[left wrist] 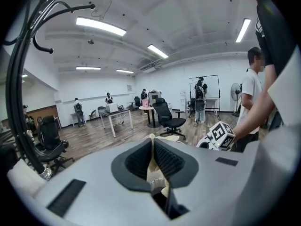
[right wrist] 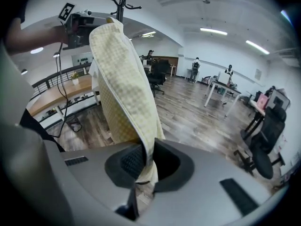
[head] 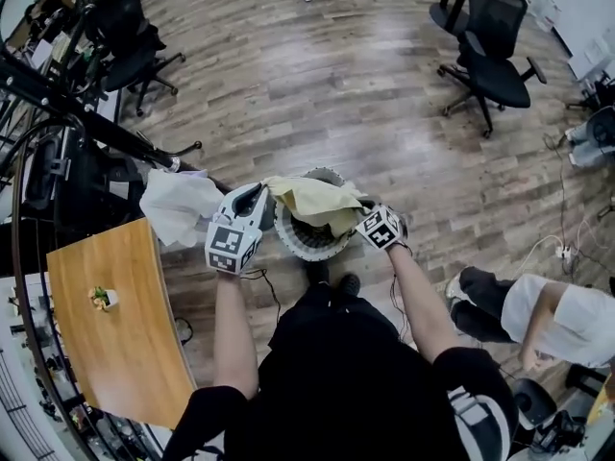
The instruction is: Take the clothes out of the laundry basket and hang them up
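Observation:
A pale yellow checked cloth [head: 315, 200] is stretched between my two grippers just above the round white laundry basket [head: 289, 241]. My left gripper [head: 259, 194] is shut on one end of it; the fabric [left wrist: 153, 160] is pinched between its ribbed pads. At the other end my right gripper [head: 365, 219] is shut on the cloth [right wrist: 123, 84], which rises from its jaws up toward the left gripper [right wrist: 79, 26]. Inside the basket I see only a dark hollow. A white garment [head: 177, 206] hangs on the black coat rack [head: 91, 123] to the left.
A wooden table [head: 120, 329] with a small plant stands at the lower left. Black office chairs [head: 490, 51] stand on the wood floor at the back. A person [head: 548, 320] crouches at the right. Cables lie on the floor near them.

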